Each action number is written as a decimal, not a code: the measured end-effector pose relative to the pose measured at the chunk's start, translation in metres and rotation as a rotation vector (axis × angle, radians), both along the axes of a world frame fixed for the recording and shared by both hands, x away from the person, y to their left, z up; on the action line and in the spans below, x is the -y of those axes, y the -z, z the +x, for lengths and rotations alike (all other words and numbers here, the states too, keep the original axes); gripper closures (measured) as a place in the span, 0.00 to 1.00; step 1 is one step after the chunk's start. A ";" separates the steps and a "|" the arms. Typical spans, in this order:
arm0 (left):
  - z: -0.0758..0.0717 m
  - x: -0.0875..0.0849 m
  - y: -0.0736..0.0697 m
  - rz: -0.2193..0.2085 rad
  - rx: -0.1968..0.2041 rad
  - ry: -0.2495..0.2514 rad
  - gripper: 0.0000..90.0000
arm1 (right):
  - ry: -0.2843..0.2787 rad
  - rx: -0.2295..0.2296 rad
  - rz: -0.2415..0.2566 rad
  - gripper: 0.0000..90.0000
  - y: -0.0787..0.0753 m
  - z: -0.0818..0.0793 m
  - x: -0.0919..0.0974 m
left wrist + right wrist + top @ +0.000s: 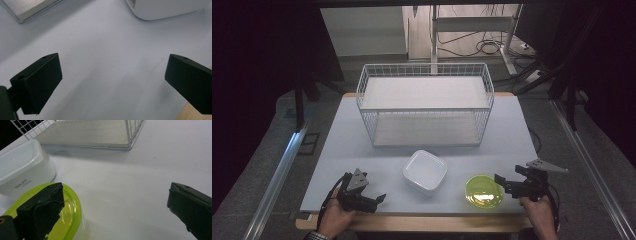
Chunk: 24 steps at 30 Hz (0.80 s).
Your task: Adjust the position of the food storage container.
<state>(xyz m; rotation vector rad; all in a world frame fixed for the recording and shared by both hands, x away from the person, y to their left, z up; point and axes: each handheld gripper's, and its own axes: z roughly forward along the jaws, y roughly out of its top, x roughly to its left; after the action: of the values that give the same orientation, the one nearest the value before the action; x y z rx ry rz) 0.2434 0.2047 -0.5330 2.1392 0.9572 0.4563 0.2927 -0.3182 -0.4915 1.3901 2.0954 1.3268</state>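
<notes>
1. High view, starting at the fingers: the right gripper [512, 186] has its jaws wide apart with nothing between them, its tips just beside the yellow-green bowl [484, 192] but not gripping it.
2. Right gripper view confirms this: one jaw stands in front of the bowl's rim [75, 202], the other well off over bare table [130, 182].
3. The left gripper [373, 200] is likewise spread and empty over the table near its front edge, with the white container [425, 171] near.
4. Farther out, the wire basket [426, 102] stands at the back of the table with nothing on its shelves.
5. Judged from this, nothing is picked up or stowed yet; both dishes remain to be handled.
</notes>
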 end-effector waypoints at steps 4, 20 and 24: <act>0.000 0.001 0.000 -0.007 -0.001 0.008 0.02 | -0.012 0.006 -0.030 0.01 0.001 0.000 -0.004; 0.000 0.005 0.001 0.003 -0.006 0.029 0.02 | -0.062 -0.014 -0.038 0.08 -0.008 -0.005 -0.012; 0.000 0.005 0.001 0.002 -0.005 0.031 0.02 | -0.106 0.001 -0.066 0.26 -0.016 -0.011 -0.020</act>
<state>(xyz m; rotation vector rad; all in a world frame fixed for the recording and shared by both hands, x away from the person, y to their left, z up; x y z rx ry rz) 0.2433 0.2000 -0.5344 2.1550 0.9255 0.4379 0.2817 -0.2978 -0.4758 1.2677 2.2195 1.2847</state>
